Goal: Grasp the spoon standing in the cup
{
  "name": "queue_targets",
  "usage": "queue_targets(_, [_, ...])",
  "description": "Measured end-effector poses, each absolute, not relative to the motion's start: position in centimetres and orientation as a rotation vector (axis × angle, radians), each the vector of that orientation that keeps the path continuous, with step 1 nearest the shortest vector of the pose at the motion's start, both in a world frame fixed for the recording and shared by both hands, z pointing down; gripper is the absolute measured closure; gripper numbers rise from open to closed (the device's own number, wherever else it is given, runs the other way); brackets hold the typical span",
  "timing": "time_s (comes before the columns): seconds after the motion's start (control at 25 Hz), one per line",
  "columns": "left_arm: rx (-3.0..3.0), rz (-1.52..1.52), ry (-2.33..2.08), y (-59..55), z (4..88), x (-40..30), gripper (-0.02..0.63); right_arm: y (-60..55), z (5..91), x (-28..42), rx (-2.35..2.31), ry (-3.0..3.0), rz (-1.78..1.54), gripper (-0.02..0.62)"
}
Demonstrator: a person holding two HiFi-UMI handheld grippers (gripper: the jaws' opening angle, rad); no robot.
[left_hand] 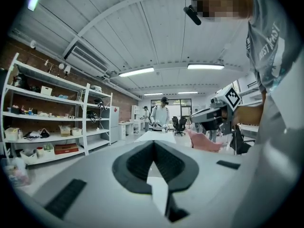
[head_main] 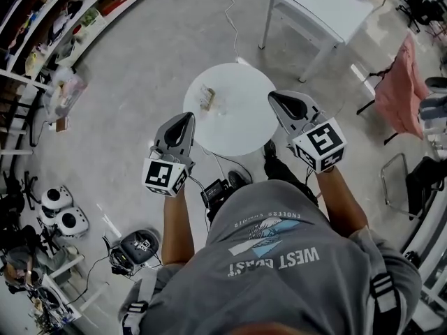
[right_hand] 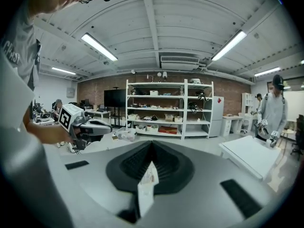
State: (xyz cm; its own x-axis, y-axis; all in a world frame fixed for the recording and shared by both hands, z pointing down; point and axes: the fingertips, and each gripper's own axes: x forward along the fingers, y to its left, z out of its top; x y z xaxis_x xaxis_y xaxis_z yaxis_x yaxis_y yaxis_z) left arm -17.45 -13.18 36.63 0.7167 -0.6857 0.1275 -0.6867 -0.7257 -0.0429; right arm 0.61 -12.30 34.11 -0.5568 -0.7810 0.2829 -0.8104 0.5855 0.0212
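Spoon (head_main: 207, 98): with the cup (head_main: 209, 100) in a small cluster on the round white bench (head_main: 241, 128). The cluster is too small in the head view to separate spoon from cup. It lies ahead of the left claw and slightly to its right, and well to the left of the right claw; neither claw touches it.

Left claw (head_main: 183, 119): jaws pressed together at the tips, nothing between them. It is held in the air at the bench's near left edge. The left gripper view shows the dark ribbed pads (left_hand: 135, 163) meeting in a point, with a sliver of white bench top below.

Right claw (head_main: 277, 100): jaws likewise closed and empty, held at the bench's right edge. In the right gripper view a narrow wedge of bench shows beneath the joined pads (right_hand: 166, 167).

Surroundings:
- A rectangular white table (head_main: 314, 5) stands beyond the right claw.
- A pink cloth (head_main: 401, 89) hangs over a chair to its right.
- White shelving (head_main: 42, 33) runs far to the left of the left claw.
- A standing person (left_hand: 161, 114) is far ahead of the left claw.

Nothing stands between either claw and the cluster.
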Motion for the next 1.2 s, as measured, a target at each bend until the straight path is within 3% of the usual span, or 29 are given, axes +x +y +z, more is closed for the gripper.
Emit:
queue_targets(0.72, [2.732,0.337,-1.272,-19.1,40.0,-15.1,0.603,-20.3,36.2,-0.6,1.002,-2.657,0.248,0.592])
queue_targets(1.2, [2.657,0.538,-1.14,-19.4,49.5,-10.9,0.603,-20.0,42.4,1.4,0.909,-2.623,0.383,0.593])
